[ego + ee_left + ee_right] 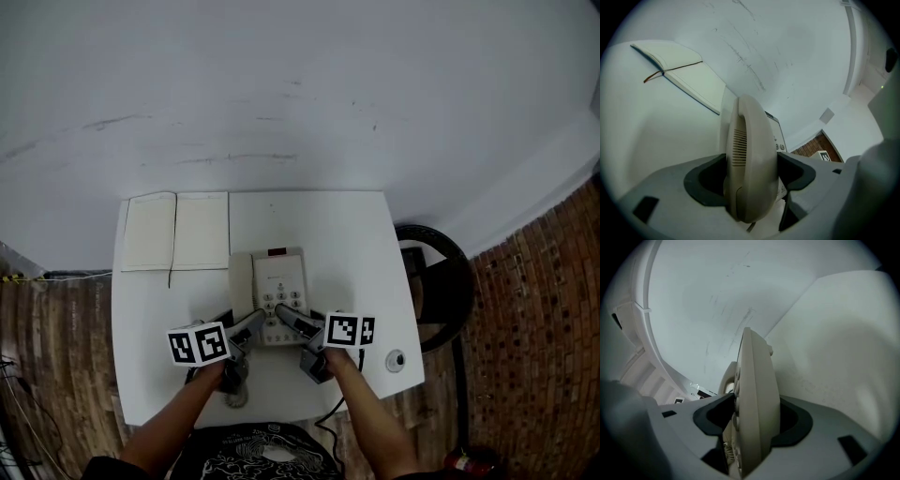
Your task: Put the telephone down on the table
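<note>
We note the phone [270,295] apparently resting mid-table [356,234], left gripper [249,324] pinching its handset [750,159], right gripper [289,317] clamping the keypad edge; we judge it light, stiff, slick plastic, best held by both flanks.

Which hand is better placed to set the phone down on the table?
Right, probably. The right gripper clamps the telephone body by its keypad edge, so it steers the whole unit onto the table. The left gripper only pinches the handset, which could lift off.
</note>
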A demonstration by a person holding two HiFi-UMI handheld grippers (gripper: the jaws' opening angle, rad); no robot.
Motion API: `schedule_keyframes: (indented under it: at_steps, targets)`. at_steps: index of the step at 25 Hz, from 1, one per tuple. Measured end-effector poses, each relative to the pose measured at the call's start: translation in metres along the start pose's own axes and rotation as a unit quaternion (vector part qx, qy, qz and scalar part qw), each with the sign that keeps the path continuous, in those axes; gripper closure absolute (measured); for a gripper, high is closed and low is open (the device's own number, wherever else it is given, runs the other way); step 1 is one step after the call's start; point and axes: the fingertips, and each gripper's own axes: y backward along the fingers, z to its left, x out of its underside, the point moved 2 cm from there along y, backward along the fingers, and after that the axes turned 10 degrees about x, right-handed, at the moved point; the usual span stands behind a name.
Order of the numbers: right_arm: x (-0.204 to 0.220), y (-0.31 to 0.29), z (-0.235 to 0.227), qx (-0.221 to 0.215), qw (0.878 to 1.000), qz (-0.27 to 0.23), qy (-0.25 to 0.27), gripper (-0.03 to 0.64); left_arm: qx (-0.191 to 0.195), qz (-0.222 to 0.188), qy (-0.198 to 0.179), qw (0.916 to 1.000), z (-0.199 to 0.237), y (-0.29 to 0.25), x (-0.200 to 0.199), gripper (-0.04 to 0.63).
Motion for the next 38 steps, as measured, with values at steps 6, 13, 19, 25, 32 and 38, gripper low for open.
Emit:
schedule_keyframes:
  at_steps: [6,13,19,25,32,38]
  targets:
    - [-0.003,0.001,-0.007,0.069,0.996,0.006,0.064,0.337,-0.004,0.012,-0.005,0.9999,-0.001,-0.003,0.001,0.253]
    - [-0.005,0.005,-0.020,0.155,0.980,0.018,0.127,0.308,-0.005,0.021,-0.030,0.9993,-0.004,-0.006,0.004,0.242]
    - [-0.008,0.005,-0.022,0.166,0.977,0.014,0.134,0.308,-0.007,0.017,-0.037,0.9992,-0.004,-0.008,0.002,0.236]
    - [-0.008,0.019,-0.022,0.179,0.975,-0.005,0.133,0.310,-0.041,0.009,-0.053,0.9977,-0.006,0.001,0.002,0.238]
    - [-0.010,0.055,-0.006,0.163,0.974,-0.046,0.151,0.401,-0.077,-0.040,-0.081,0.9929,-0.023,0.035,0.001,0.247]
    - [-0.006,0.090,0.015,0.146,0.969,-0.090,0.177,0.479,-0.084,-0.062,-0.158,0.9818,-0.069,0.059,0.002,0.270]
